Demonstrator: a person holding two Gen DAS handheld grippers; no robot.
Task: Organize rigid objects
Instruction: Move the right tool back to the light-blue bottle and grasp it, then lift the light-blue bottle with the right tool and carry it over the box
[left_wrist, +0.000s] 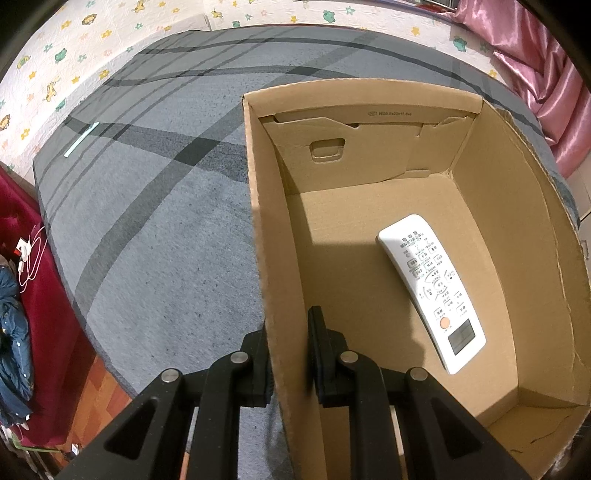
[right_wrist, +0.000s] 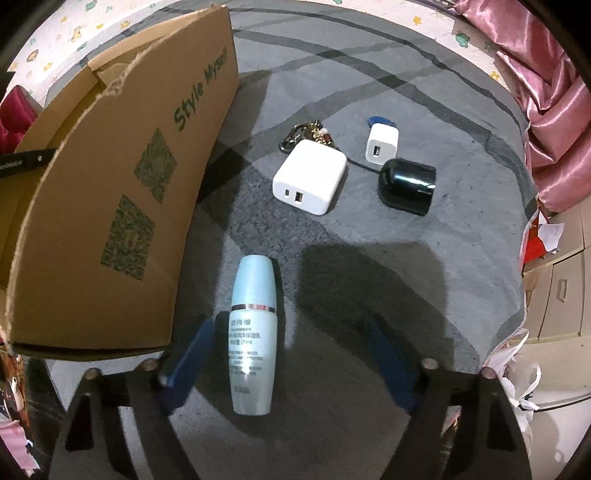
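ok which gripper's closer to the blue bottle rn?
Right. The right gripper is open, fingers either side of the blue bottle. The left gripper straddles the cardboard box wall.

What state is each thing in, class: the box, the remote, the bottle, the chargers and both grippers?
Cardboard box: open-topped, upright on the rug.
Remote: lying face up inside the box.
Light blue bottle: lying on its side, capped, between the right gripper's fingers.
Large white charger: on the rug, unplugged.
Small white charger: on the rug, unplugged.
Left gripper: astride the box wall.
Right gripper: open.
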